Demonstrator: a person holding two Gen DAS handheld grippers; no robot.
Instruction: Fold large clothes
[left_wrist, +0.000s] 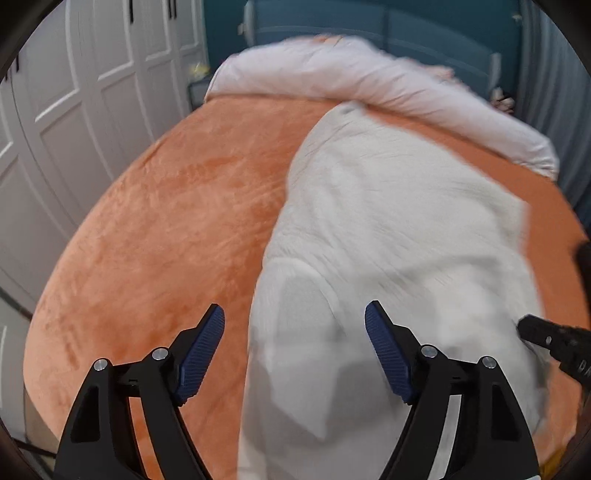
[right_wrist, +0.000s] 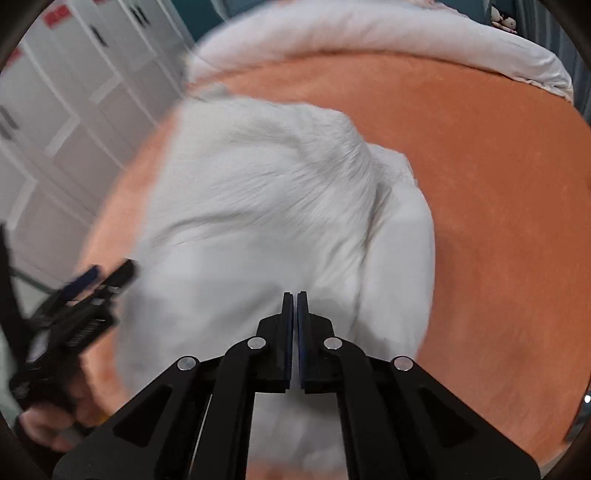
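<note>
The left black two-finger gripper with blue ribbed pads (left_wrist: 294, 350) hangs with its jaws spread wide, nothing between them, hovering above the near end of a large white crumpled cloth garment (left_wrist: 388, 240). That garment lies stretched lengthways over a bed covered in an orange plush sheet (left_wrist: 166, 221), with its far end reaching toward a rolled white duvet (left_wrist: 369, 81) bunched along the head of the bed. The right black two-finger gripper (right_wrist: 295, 299) has its jaws pressed almost together, only a thin slit between the blue pads; it sits right at the near edge of the white garment (right_wrist: 258, 206), but motion blur keeps me from telling whether any cloth is pinched in that slit. From the right wrist view the left gripper (right_wrist: 107, 275) appears blurred at the garment's left border. White panelled wardrobe doors (left_wrist: 74, 110) stand beside the bed.
</note>
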